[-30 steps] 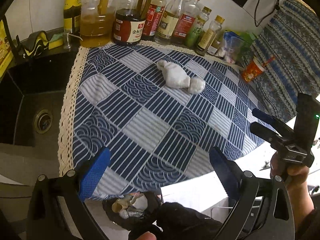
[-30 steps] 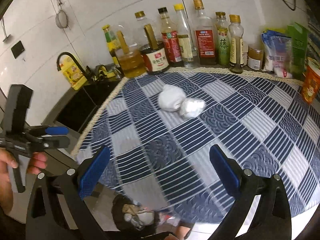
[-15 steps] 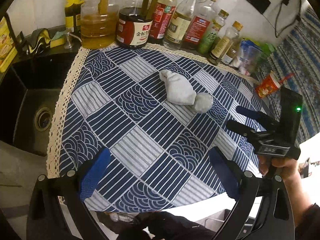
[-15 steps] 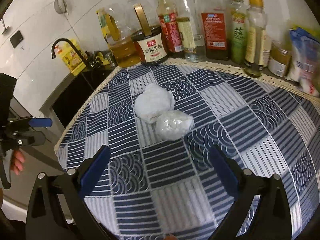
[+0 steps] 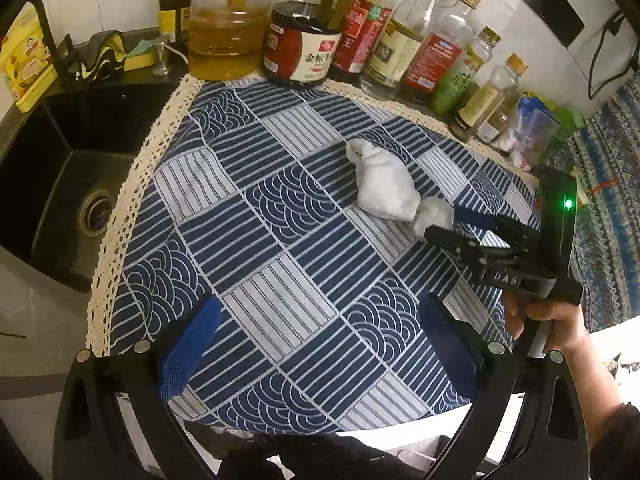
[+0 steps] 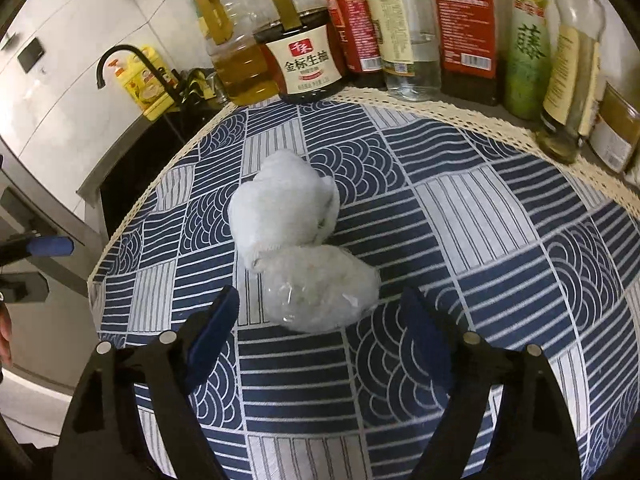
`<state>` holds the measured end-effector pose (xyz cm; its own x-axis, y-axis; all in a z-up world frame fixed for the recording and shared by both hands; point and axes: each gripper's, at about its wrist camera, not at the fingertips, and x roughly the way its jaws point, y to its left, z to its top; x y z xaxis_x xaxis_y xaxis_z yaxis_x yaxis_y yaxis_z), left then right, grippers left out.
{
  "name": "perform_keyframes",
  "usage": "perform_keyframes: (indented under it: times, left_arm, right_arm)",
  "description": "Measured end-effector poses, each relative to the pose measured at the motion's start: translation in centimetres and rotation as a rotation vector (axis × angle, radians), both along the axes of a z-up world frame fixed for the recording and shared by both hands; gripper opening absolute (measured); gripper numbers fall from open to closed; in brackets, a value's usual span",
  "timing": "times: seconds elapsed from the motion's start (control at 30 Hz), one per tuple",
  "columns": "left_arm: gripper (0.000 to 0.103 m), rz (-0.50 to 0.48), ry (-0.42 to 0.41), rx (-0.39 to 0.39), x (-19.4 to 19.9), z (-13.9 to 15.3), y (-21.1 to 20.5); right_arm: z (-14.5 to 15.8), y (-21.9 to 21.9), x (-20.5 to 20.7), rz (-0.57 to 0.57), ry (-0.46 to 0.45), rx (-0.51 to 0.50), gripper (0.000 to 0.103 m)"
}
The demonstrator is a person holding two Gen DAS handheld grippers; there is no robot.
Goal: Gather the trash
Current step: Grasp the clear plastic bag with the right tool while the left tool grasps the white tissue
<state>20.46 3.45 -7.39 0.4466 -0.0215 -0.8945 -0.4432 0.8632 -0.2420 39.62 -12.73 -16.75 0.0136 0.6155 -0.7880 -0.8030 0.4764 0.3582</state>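
Two pieces of trash lie touching near the middle of a blue-and-white patterned tablecloth (image 6: 500,216): a crumpled white paper wad (image 6: 282,204) and, on its near side in the right wrist view, a ball of clear plastic wrap (image 6: 320,290). The right gripper (image 6: 318,320) is lowered over the cloth with its jaws set wide apart, one blue-padded finger on either side of the plastic ball but not touching it. In the left wrist view the same gripper (image 5: 448,222) reaches in from the right edge, its tips at the plastic ball (image 5: 434,212) beside the paper wad (image 5: 382,184). The left gripper (image 5: 320,336) hovers over the near edge of the cloth, jaws likewise wide apart and holding nothing, well apart from the trash. A row of condiment bottles (image 6: 400,28) stands along the tiled wall behind the cloth; a black sink (image 5: 72,184) adjoins its left edge.
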Motion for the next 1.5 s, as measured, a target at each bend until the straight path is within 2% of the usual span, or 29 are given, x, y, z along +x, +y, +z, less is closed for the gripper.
perform_keyframes:
  times: [0.1,0.13,0.23,0.3,0.4,0.67,0.8,1.13,1.5]
  left_arm:
    - [0.096,0.017,0.003,-0.004,0.3,-0.1,0.3]
    - [0.096,0.016,0.008,-0.004,0.5,-0.1,0.3]
    - [0.096,0.007,0.026,0.001,1.2,-0.4,0.2]
    - [0.096,0.004,0.038,0.005,1.7,-0.6,0.0]
    - [0.096,-0.01,0.044,0.001,2.3,-0.8,-0.3]
    - [0.096,-0.065,0.074,0.058,5.0,-1.2,-1.2]
    - [0.096,-0.126,0.075,0.071,6.8,-1.7,-2.0]
    - [0.096,-0.204,0.074,0.099,11.8,-3.3,-3.5]
    - [0.096,-0.255,0.125,0.135,16.5,-6.1,-4.1]
  right_arm:
    - [-0.3,0.3,0.1,0.012,0.004,-0.004,0.075]
    - [-0.4,0.3,0.1,0.014,0.0,-0.01,0.068]
    - [-0.8,0.3,0.3,0.006,-0.003,-0.018,0.065]
    - [-0.9,0.3,0.4,0.004,-0.007,-0.021,0.055]
    - [-0.9,0.1,0.6,-0.007,-0.009,-0.016,0.052]
    - [0.2,-1.4,1.1,-0.03,-0.011,0.014,0.051]
    - [1.3,-2.7,1.1,-0.043,-0.013,0.044,0.05]
    - [3.6,-7.9,0.3,-0.103,-0.018,0.095,0.05]
    - [3.6,-12.6,0.1,-0.181,-0.005,0.102,0.05]
